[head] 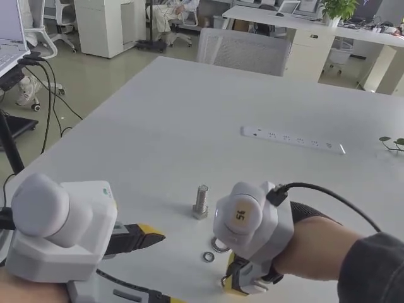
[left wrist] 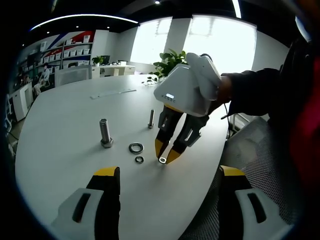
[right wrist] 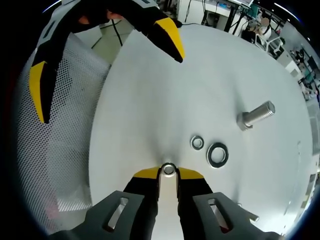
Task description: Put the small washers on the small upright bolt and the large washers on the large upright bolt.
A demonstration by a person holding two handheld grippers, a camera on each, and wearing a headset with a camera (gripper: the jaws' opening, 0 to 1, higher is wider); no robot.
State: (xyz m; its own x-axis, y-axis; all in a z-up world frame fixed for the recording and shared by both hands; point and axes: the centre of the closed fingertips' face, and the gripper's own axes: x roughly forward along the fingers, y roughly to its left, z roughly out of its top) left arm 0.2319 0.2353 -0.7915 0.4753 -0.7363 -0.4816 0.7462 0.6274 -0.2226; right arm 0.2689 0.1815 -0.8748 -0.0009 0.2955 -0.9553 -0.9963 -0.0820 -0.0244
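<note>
The right fingers (right wrist: 145,181) pinch a small washer (right wrist: 169,169) by its rim at their very tips, leaving the hole free to drop over the small bolt (left wrist: 151,118) standing nearby. The left fingers (left wrist: 107,192) gape wide, empty, held back from the loose washers (left wrist: 135,147) ahead.

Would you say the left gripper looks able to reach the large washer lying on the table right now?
Probably yes: the left gripper is open, with bare table between it and the large washer. The right gripper, shut on a small washer, is close beside and might crowd it.
</note>
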